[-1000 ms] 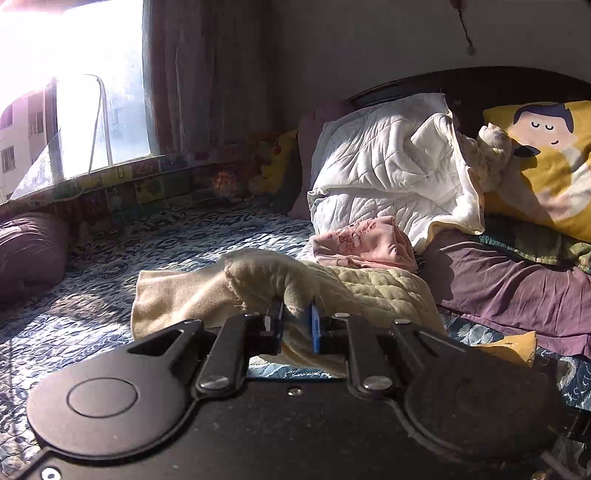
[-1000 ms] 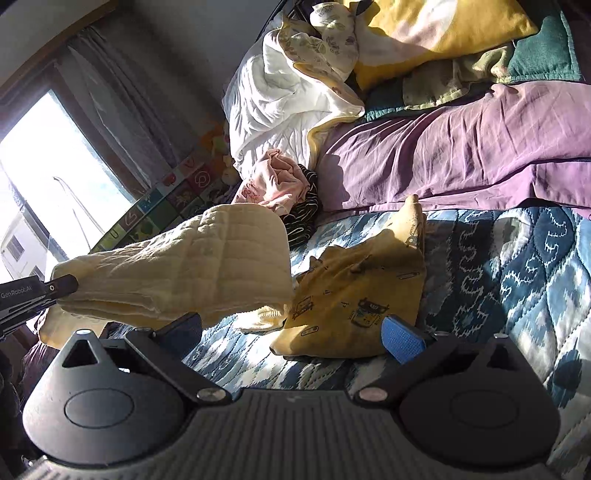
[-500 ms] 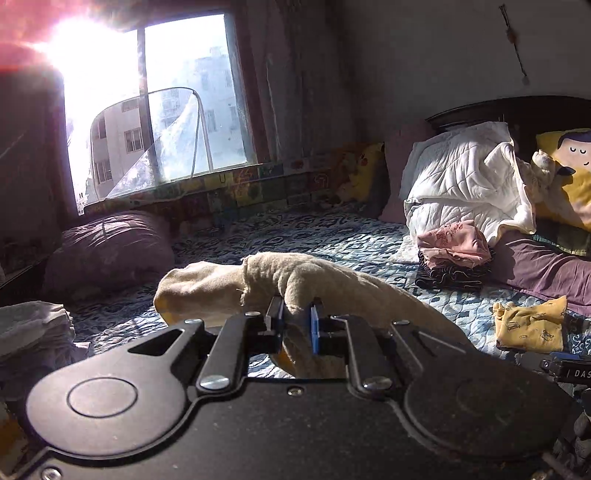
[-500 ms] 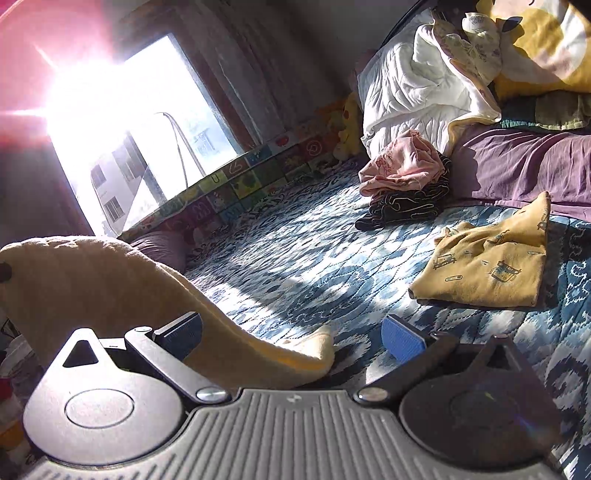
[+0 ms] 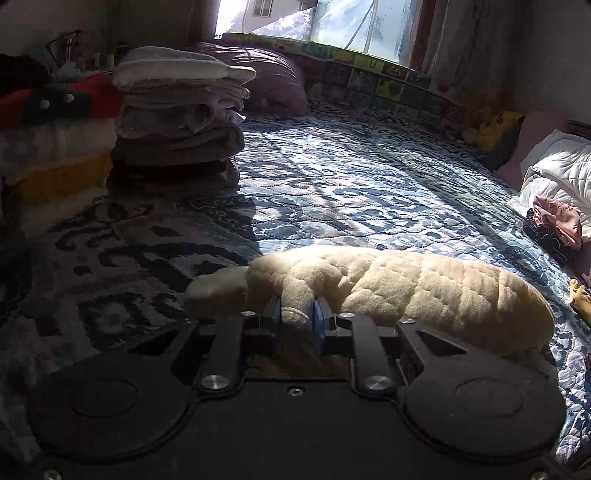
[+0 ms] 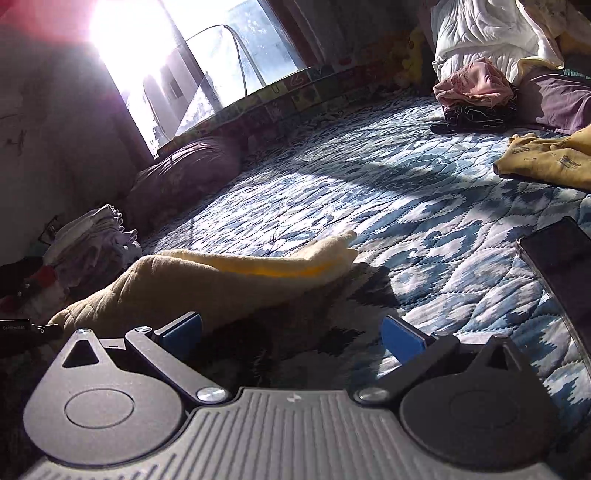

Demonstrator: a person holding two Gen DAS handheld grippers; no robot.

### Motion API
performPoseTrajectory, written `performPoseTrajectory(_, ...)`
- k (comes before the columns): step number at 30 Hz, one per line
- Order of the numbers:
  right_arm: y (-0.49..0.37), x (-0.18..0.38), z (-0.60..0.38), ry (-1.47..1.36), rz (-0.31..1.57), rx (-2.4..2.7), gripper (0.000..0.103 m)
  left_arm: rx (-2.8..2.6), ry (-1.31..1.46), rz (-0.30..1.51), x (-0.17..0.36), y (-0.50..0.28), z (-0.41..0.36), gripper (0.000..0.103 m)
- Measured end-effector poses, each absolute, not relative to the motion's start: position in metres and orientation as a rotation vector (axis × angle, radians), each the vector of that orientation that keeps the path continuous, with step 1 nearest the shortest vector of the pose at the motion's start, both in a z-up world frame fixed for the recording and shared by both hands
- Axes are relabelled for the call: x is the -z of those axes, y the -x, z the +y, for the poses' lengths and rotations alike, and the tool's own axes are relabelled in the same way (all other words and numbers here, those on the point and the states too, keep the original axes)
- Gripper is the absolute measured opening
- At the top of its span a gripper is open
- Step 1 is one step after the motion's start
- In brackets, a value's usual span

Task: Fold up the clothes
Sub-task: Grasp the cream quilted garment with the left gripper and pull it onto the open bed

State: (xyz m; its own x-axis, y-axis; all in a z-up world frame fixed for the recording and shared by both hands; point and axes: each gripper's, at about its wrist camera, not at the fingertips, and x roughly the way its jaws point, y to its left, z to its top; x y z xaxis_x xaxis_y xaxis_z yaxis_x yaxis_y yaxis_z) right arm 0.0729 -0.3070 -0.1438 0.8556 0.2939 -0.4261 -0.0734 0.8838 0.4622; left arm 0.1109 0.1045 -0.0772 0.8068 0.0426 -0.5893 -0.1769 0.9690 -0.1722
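- Far left in the left wrist view: two stacks of folded clothes (image 5: 173, 114) on the bed (image 5: 369, 192) — that part looks done.
- Centre: the cream fleece garment (image 5: 399, 291) is already folded into a thick bundle and hangs just above the quilt, near the stacks. My read: it's on its way to a stack, not yet set down.
- left gripper (image 5: 297, 319): clamped tight on a bunched edge of the cream fleece garment, carrying its whole weight.
- right gripper (image 6: 291, 332): jaws spread wide, nothing between them. The cream bundle passes just ahead of its left finger; can't tell if it touches.
- Right side, still to do: yellow printed garment (image 6: 550, 162) lying crumpled on the bed, plus a pink garment (image 6: 476, 83) heaped on a dark striped one (image 6: 476, 114) by the white duvet (image 6: 487, 33).
- Estimate: well past halfway, three loose pieces visible.
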Motion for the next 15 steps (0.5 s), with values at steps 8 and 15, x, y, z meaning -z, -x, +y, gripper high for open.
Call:
performPoseTrajectory(8,-0.041,0.138,-0.302,-0.574,0.544,-0.211,0.103,-0.136,0.305,0.577,0.061,-0.063,0.138,0.029)
performPoseTrajectory(15,-0.030,0.113,-0.302,-0.615,0.504,-0.212,0.103,-0.049,0.438,0.563,0.043,-0.026,0.147,0.052)
